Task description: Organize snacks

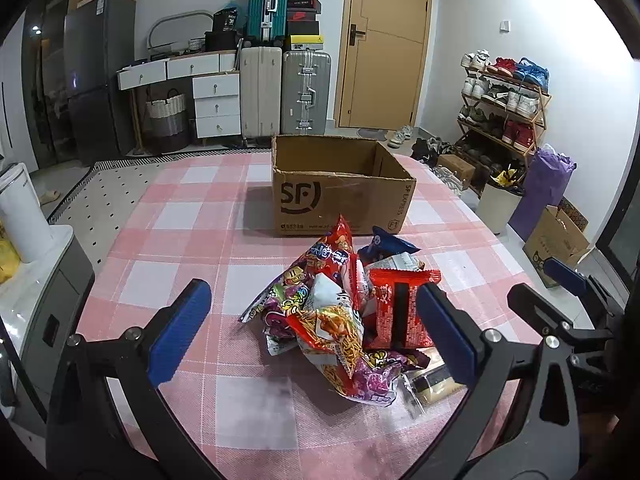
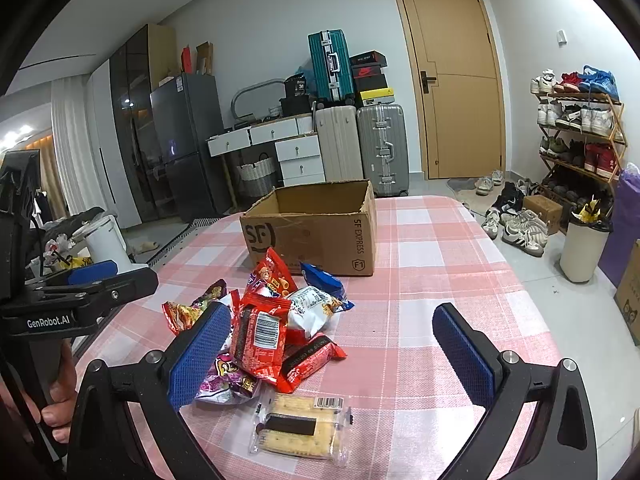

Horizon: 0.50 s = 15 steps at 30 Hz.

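A heap of snack packets (image 1: 340, 320) (image 2: 272, 320) lies on the pink checked tablecloth (image 1: 192, 208) (image 2: 432, 264), in front of an open cardboard box (image 1: 340, 196) (image 2: 316, 232) marked SF. A clear-wrapped cracker pack (image 2: 300, 428) lies nearest, apart from the heap. My left gripper (image 1: 316, 336) stands open, its blue fingers on either side of the heap and above it, touching nothing. My right gripper (image 2: 332, 356) is open too, hovering over the near right of the heap and the cracker pack. In the right wrist view the left gripper (image 2: 92, 276) shows at the left edge.
Beyond the table stand suitcases (image 1: 284, 96), a white drawer unit (image 1: 212, 100) and a door (image 1: 384, 44). A shoe rack (image 2: 576, 140) and loose shoes (image 2: 516, 224) fill the right side. A white kettle (image 1: 20, 216) stands on a counter at the left.
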Each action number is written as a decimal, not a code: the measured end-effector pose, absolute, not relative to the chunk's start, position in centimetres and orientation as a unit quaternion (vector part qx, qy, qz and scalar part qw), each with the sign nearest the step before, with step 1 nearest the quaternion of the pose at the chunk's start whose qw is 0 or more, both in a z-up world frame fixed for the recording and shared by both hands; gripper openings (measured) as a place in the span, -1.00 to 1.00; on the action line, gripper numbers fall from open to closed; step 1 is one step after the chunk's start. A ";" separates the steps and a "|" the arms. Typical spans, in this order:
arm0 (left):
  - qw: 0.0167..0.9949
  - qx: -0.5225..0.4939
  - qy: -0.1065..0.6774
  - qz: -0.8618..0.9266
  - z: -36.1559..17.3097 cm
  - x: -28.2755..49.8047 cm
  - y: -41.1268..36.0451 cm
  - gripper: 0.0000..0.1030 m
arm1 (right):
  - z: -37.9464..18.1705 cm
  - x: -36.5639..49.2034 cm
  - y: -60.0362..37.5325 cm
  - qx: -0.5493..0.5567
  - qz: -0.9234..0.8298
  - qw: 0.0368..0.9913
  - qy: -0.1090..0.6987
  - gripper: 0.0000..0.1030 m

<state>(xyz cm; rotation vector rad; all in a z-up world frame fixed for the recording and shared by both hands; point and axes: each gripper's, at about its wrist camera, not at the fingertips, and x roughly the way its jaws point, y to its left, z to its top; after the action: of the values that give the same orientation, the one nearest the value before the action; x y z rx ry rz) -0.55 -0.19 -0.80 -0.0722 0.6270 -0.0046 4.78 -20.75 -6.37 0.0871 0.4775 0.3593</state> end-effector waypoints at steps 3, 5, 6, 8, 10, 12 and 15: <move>0.950 -0.033 0.309 -0.007 -0.9 -0.5 -0.5 0.98 | -6.4 4.8 -20.8 0.042 0.178 0.954 0.236 1.00; 0.950 -0.033 0.310 -0.007 -1.0 -0.5 -0.6 0.98 | -6.4 4.9 -20.7 0.039 0.179 0.952 0.243 1.00; 0.950 -0.032 0.311 -0.007 -1.0 -0.4 -0.6 0.98 | -6.5 4.9 -20.6 0.038 0.177 0.953 0.245 1.00; 0.949 -0.035 0.313 -0.005 -1.1 -0.4 -0.5 0.98 | -6.5 4.8 -20.6 0.038 0.178 0.953 0.241 1.00; 0.949 -0.040 0.313 -0.006 -1.1 -0.4 -0.5 0.98 | -6.3 4.7 -20.6 0.037 0.176 0.954 0.240 1.00; 0.949 -0.039 0.312 -0.004 -1.1 -0.4 -0.4 0.98 | -6.3 4.7 -20.6 0.038 0.179 0.954 0.239 1.00; 0.949 -0.042 0.313 -0.006 -1.2 -0.3 -0.3 0.98 | -6.2 4.6 -20.6 0.039 0.180 0.954 0.237 1.00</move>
<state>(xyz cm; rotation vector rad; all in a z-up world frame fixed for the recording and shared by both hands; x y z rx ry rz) -0.31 -0.31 -1.18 -0.0852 0.6361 -0.0118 4.64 -20.57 -6.24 0.0792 0.4816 0.3664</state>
